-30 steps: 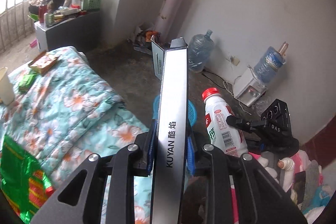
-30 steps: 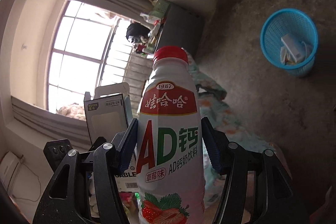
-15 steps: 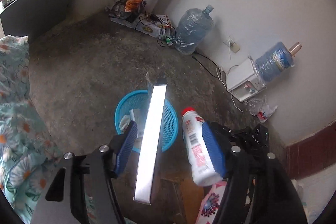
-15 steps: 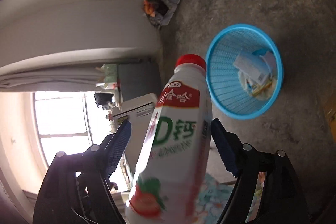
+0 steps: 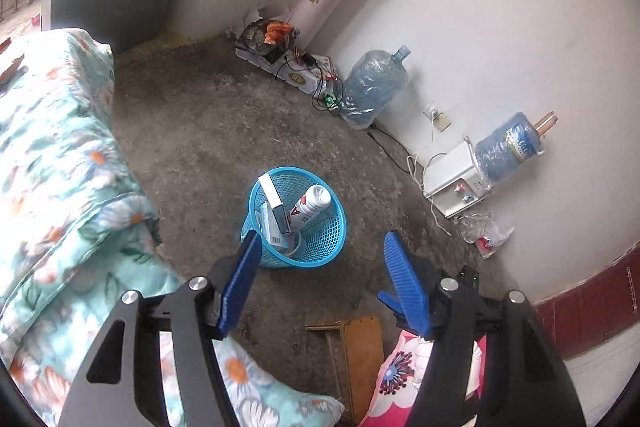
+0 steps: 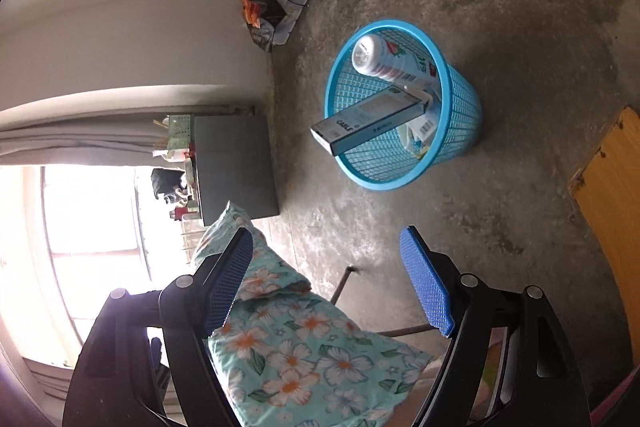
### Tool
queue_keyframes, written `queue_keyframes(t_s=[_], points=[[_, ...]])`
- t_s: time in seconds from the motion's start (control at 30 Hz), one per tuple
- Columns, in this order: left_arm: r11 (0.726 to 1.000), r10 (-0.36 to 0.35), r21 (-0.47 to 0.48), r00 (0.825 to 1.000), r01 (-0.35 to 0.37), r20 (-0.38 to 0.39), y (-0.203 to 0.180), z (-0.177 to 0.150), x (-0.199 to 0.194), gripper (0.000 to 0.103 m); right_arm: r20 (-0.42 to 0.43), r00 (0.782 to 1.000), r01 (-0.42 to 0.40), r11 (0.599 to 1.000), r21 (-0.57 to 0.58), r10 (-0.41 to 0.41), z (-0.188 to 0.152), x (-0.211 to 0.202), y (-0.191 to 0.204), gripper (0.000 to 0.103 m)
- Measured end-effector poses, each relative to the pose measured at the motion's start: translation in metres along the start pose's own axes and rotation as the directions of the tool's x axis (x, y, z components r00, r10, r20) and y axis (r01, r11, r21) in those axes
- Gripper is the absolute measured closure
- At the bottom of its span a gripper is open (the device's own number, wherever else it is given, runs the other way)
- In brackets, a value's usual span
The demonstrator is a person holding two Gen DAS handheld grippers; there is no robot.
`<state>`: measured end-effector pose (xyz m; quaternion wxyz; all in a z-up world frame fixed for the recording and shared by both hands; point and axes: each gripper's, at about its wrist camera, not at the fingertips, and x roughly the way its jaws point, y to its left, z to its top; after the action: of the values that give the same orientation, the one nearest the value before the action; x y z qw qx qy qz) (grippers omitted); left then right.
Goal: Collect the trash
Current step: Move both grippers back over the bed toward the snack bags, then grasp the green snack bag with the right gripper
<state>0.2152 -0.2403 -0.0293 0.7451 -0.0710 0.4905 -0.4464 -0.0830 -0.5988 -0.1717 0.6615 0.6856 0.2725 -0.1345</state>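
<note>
Seen from the left wrist, the left gripper hangs over a concrete floor with its blue fingers spread wide and nothing between them; below and ahead stands one blue mesh basket, and in it one long cable box leans beside one white milk-drink bottle, base up. Also countable here: two large water jugs, one on the floor by the wall and one mounted on a small dispenser, plus one floral quilt on the bed at left. From the right wrist, the right gripper is likewise fully open and holds nothing, its fingers above the quilt's edge; the basket sits well ahead on the floor, with the box jutting over its rim and the bottle resting against the inner wall. Two pieces of trash appear to be in, besides some paper scraps at the bottom. The step in hand looks like clearing away after the drop: both grippers would do well to lift straight off without brushing the projecting box, which could tip the light basket, then turn toward the bed for any remaining litter.
</note>
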Motion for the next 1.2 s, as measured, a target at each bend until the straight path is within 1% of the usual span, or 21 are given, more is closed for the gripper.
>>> queue_keyframes(t_s=[0.03, 0.13, 0.23, 0.3, 0.33, 0.4, 0.5, 0.6, 0.67, 0.77, 0.8, 0.9, 0.93, 1.0, 1.07, 1.1, 1.13, 1.17, 1.2], points=[[1.0, -0.008, 0.006, 0.999, 0.008, 0.032, 0.002, -0.008, -0.02, 0.041, -0.01, 1.0, -0.004, 1.0, -0.02, 0.004, -0.005, -0.003, 0.005, 0.03], [0.999, 0.014, 0.028, 0.992, -0.017, 0.125, 0.01, -0.038, -0.082, 0.038, -0.036, 0.999, -0.026, 0.994, -0.102, 0.023, -0.018, -0.009, 0.029, 0.03], [0.996, 0.081, 0.018, 0.976, -0.087, 0.204, 0.027, -0.073, -0.143, 0.036, -0.078, 0.995, -0.077, 0.974, -0.213, 0.061, -0.039, -0.015, 0.065, 0.029], [0.987, 0.158, -0.015, 0.951, -0.16, 0.264, 0.042, -0.098, -0.183, 0.034, -0.127, 0.988, -0.126, 0.95, -0.286, 0.092, -0.058, -0.011, 0.091, 0.029], [0.981, 0.194, -0.042, 0.936, -0.19, 0.293, 0.05, -0.11, -0.202, 0.034, -0.16, 0.982, -0.153, 0.935, -0.319, 0.106, -0.068, -0.007, 0.105, 0.029], [0.965, 0.261, -0.11, 0.9, -0.237, 0.35, 0.066, -0.135, -0.24, 0.033, -0.239, 0.963, -0.21, 0.903, -0.375, 0.125, -0.094, 0.004, 0.131, 0.029], [0.933, 0.353, -0.225, 0.834, -0.281, 0.424, 0.092, -0.171, -0.288, 0.033, -0.373, 0.921, -0.282, 0.853, -0.438, 0.113, -0.141, 0.028, 0.167, 0.029], [0.9, 0.421, -0.324, 0.775, -0.292, 0.47, 0.115, -0.2, -0.326, 0.032, -0.521, 0.85, -0.357, 0.816, -0.454, 0.082, -0.196, 0.058, 0.192, 0.029], [0.877, 0.459, -0.378, 0.748, -0.296, 0.479, 0.131, -0.215, -0.345, 0.032, -0.602, 0.798, -0.391, 0.796, -0.462, 0.043, -0.235, 0.078, 0.203, 0.029], [0.849, 0.501, -0.441, 0.711, -0.292, 0.493, 0.15, -0.234, -0.368, 0.032, -0.687, 0.726, -0.406, 0.783, -0.471, -0.037, -0.291, 0.107, 0.211, 0.029], [0.842, 0.509, -0.457, 0.704, -0.288, 0.495, 0.155, -0.24, -0.373, 0.032, -0.708, 0.703, -0.405, 0.783, -0.472, -0.064, -0.308, 0.116, 0.212, 0.029], [0.818, 0.54, -0.496, 0.684, -0.29, 0.49, 0.17, -0.257, -0.383, 0.032, -0.754, 0.643, -0.378, 0.799, -0.467, -0.136, -0.354, 0.142, 0.208, 0.029], [0.812, 0.549, -0.505, 0.679, -0.294, 0.487, 0.173, -0.262, -0.385, 0.032, -0.76, 0.63, -0.36, 0.808, -0.467, -0.159, -0.367, 0.149, 0.204, 0.029], [0.797, 0.567, -0.524, 0.67, -0.3, 0.479, 0.182, -0.269, -0.389, 0.032, -0.768, 0.608, -0.34, 0.809, -0.479, -0.199, -0.389, 0.163, 0.199, 0.029], [0.788, 0.572, -0.544, 0.667, -0.287, 0.477, 0.194, -0.275, -0.393, 0.032, -0.762, 0.603, -0.314, 0.808, -0.499, -0.236, -0.407, 0.175, 0.197, 0.029], [0.784, 0.573, -0.555, 0.667, -0.278, 0.477, 0.201, -0.276, -0.396, 0.032, -0.752, 0.609, -0.304, 0.8, -0.517, -0.253, -0.414, 0.179, 0.197, 0.031], [0.78, 0.574, -0.565, 0.666, -0.268, 0.477, 0.209, -0.275, -0.398, 0.032, -0.728, 0.631, -0.297, 0.783, -0.546, -0.268, -0.419, 0.18, 0.201, 0.031], [0.775, 0.576, -0.576, 0.666, -0.261, 0.473, 0.218, -0.272, -0.399, 0.032, -0.717, 0.64, -0.294, 0.775, -0.559, -0.274, -0.423, 0.183, 0.204, 0.031], [0.767, 0.579, -0.588, 0.672, -0.258, 0.461, 0.227, -0.267, -0.399, 0.032, -0.714, 0.644, -0.287, 0.778, -0.559, -0.276, -0.425, 0.186, 0.204, 0.032]])
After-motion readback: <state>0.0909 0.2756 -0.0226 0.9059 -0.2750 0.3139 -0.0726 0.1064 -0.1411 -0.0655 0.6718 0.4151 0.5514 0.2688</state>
